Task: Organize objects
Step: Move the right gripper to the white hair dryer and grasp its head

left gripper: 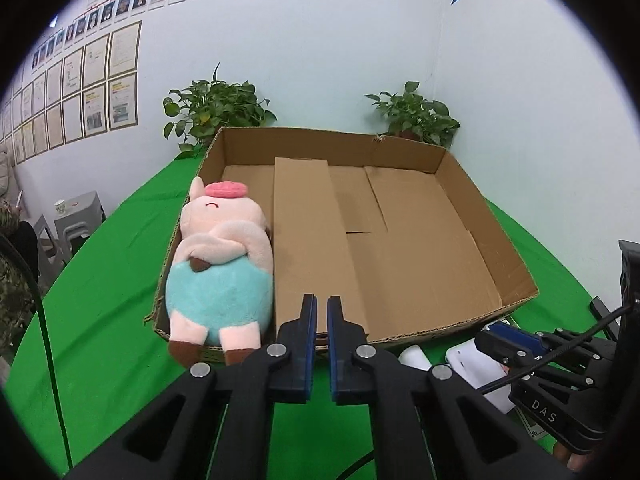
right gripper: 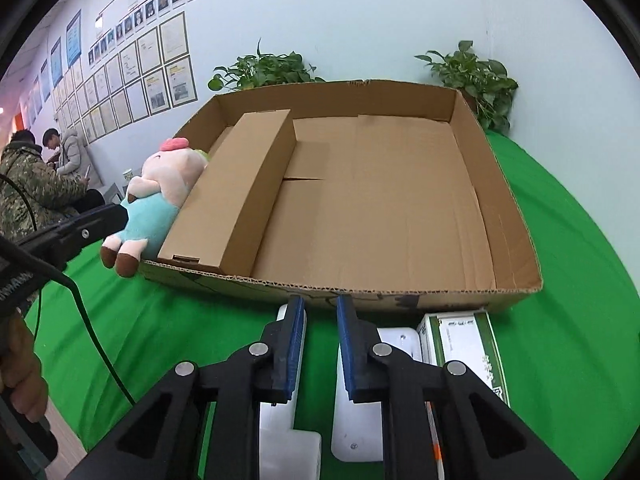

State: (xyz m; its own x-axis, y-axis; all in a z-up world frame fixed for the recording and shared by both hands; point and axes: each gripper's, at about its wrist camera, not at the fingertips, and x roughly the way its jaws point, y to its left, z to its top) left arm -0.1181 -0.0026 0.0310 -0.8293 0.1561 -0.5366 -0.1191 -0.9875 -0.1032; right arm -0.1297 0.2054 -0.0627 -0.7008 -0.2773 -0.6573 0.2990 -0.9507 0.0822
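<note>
A pink plush pig in teal overalls (left gripper: 219, 268) lies along the left side of the open cardboard tray (left gripper: 516, 256), its feet hanging over the front rim; it also shows in the right wrist view (right gripper: 158, 200). A long brown box (left gripper: 308, 232) lies in the tray next to it. My left gripper (left gripper: 322, 308) hovers just before the tray's front rim, jaws nearly closed with a narrow gap, holding nothing. My right gripper (right gripper: 320, 308) is open above white objects (right gripper: 356, 420) on the green cloth. A green-and-white carton (right gripper: 464, 344) lies to its right.
The tray (right gripper: 516, 216) sits on a green-covered table (left gripper: 104, 320). Two potted plants (left gripper: 212, 108) (left gripper: 416, 114) stand behind it against the wall. People sit at the far left (right gripper: 36, 184). A grey stool with a cup (left gripper: 76, 216) stands beside the table.
</note>
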